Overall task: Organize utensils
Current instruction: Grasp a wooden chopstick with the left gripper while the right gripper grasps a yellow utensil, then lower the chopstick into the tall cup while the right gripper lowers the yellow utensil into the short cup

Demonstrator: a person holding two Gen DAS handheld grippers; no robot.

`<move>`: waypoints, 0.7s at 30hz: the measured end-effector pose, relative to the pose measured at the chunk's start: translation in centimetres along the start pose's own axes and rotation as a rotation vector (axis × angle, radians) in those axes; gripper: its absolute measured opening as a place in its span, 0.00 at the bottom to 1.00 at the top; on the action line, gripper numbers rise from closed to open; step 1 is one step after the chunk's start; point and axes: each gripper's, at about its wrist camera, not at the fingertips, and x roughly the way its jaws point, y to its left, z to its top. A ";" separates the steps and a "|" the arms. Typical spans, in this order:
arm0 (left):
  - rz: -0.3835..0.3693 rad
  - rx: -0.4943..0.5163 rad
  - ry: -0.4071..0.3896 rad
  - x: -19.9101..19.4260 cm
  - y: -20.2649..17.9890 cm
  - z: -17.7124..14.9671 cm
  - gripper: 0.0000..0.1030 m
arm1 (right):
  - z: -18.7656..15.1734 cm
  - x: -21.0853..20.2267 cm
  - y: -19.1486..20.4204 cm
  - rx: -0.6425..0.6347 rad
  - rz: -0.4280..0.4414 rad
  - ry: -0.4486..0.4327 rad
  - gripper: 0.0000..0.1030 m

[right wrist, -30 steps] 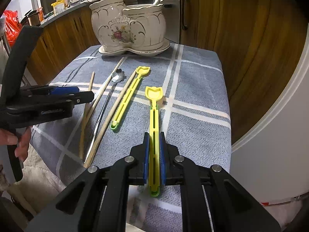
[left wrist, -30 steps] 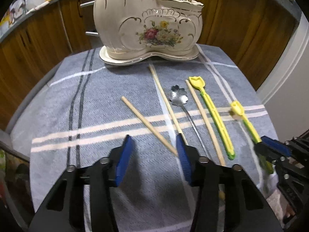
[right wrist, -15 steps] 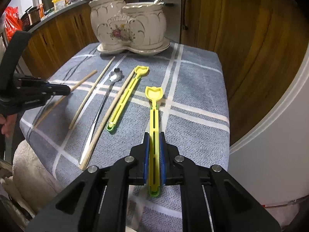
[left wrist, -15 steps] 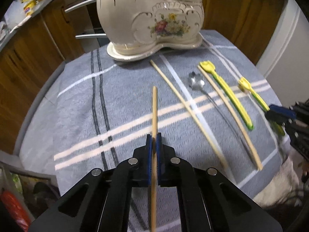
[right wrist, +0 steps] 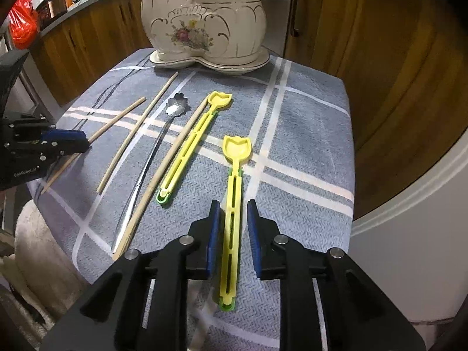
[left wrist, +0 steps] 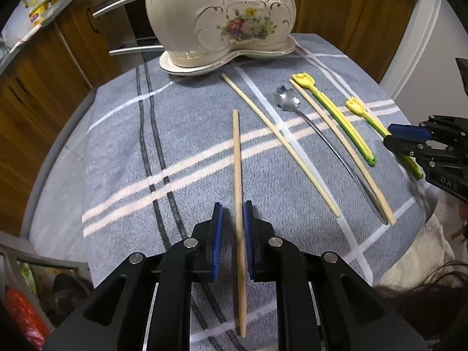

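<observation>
Both grippers just let go: left gripper (left wrist: 233,228) straddles chopstick (left wrist: 238,190), right gripper (right wrist: 232,231) straddles yellow spoon (right wrist: 234,187); holder (right wrist: 201,26) at 12 o'clock unfed.

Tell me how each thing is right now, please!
Left gripper: jaws open, astride a chopstick.
Right gripper: jaws open, astride a yellow spoon.
Near chopstick: flat on the cloth, between the left jaws.
Near yellow spoon: flat, between the right jaws.
Other yellow spoon: flat, untouched.
Metal spoon: flat, untouched.
Holder: upright, cutlery inside.
</observation>
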 end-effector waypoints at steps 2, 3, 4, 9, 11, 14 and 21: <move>-0.007 -0.001 -0.013 0.1 0.2 0.1 0.13 | 0.1 0.1 0.0 -0.001 0.015 0.001 0.11; -0.007 0.002 -0.016 0.1 0.3 0.1 0.10 | 0.1 0.1 0.0 -0.003 0.024 0.000 0.10; -0.007 0.003 -0.019 0.0 0.5 0.0 0.06 | 0.1 0.1 0.0 -0.002 0.027 -0.001 0.09; -0.030 0.005 -0.036 -0.2 1.1 -0.1 0.05 | 0.2 -0.4 -0.2 0.017 0.037 -0.040 0.09; -0.033 0.003 -0.059 -0.7 1.5 0.0 0.05 | 0.5 -0.9 -0.5 0.039 0.046 -0.070 0.09; -0.037 -0.009 -0.116 -2.0 2.2 0.4 0.05 | 1.2 -2.1 -1.2 0.079 0.071 -0.135 0.09; -0.076 -0.021 -0.360 -7.0 3.9 2.2 0.05 | 4.3 -5.7 -2.0 0.125 0.089 -0.372 0.09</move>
